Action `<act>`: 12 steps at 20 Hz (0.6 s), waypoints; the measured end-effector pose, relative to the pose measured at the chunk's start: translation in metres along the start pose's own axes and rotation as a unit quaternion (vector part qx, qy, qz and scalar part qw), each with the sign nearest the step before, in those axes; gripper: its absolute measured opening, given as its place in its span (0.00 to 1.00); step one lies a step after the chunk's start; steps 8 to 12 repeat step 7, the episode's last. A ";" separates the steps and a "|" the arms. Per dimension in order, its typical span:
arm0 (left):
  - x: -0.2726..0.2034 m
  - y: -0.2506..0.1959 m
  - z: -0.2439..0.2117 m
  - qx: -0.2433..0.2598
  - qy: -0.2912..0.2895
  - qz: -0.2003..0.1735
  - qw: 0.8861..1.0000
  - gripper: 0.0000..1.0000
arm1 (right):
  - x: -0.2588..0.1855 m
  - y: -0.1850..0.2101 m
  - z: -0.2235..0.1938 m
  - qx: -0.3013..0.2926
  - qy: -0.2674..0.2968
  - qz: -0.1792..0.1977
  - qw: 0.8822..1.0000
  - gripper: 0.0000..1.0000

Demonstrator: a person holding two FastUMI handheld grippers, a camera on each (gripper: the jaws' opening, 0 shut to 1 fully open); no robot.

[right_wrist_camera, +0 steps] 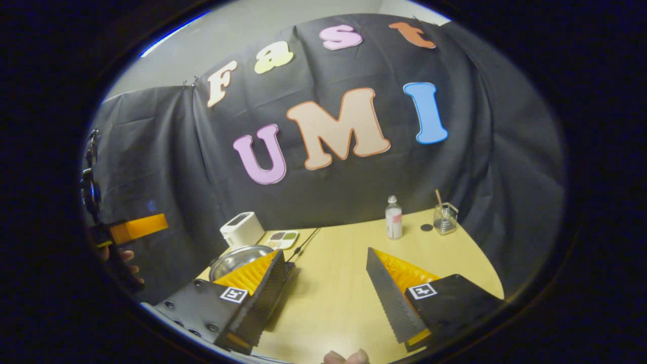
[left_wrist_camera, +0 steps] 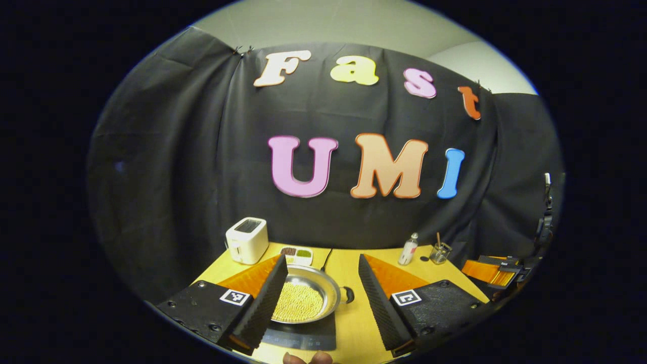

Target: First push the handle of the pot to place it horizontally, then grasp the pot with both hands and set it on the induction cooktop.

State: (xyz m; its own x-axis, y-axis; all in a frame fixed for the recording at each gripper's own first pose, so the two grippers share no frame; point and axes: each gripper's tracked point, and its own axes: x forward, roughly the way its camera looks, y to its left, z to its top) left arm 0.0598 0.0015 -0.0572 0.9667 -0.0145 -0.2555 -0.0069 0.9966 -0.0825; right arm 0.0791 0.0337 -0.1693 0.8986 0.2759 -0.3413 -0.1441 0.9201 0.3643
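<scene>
While both grippers hang above the near edge of the table [right_wrist_camera: 349, 283], the pot [left_wrist_camera: 303, 296] sits ahead of and below the left gripper [left_wrist_camera: 323, 298], framed between its spread fingers. Jaws wide apart, holding nothing. Pot looks to be resting already on the dark induction cooktop [left_wrist_camera: 303, 336]; judgement only, since the fingers hide part of the cooktop's edge. Pot is a shallow metal pan w/ pale yellow grainy contents.

Key relation: a short dark handle stub [left_wrist_camera: 348, 294] sticks out on the pot's right side, so the long axis runs roughly across the left gripper view, i.e. about horizontal. A far-side handle can't be made out.

Right gripper [right_wrist_camera: 328, 293]: also wide open, empty. From its own view the pot [right_wrist_camera: 240, 260] lies off to the left, partly behind its left finger; table ahead of it is bare wood. So left gripper is nearer and squarer to the pot; right would have to swing left to reach the handle side.

Count:
- pot x1, cooktop x1
- white toaster [left_wrist_camera: 246, 240] x1
- small dish w/ compartments [left_wrist_camera: 296, 255] x1
- bottle [left_wrist_camera: 408, 249] x1
- glass jar w/ stick [left_wrist_camera: 440, 252] x1
- grippers x2
- fingertips of holding hand [left_wrist_camera: 308, 358] at bottom edge.
</scene>
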 end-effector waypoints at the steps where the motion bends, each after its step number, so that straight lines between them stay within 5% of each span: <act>1: -0.003 -0.006 0.012 0.005 -0.017 -0.004 1.000 0.87 | -0.007 -0.003 0.009 -0.007 -0.014 -0.003 1.000 0.99; 6: -0.032 -0.011 0.041 0.006 -0.065 -0.018 0.998 0.86 | -0.046 0.004 0.053 -0.046 -0.102 -0.022 0.993 0.99; 7: -0.041 -0.007 0.045 0.001 -0.072 -0.017 0.997 0.82 | -0.057 0.008 0.059 -0.066 -0.117 -0.026 0.991 0.92; 12: -0.041 -0.007 0.045 0.001 -0.072 -0.017 0.997 0.82 | -0.057 0.008 0.059 -0.066 -0.117 -0.026 0.991 0.92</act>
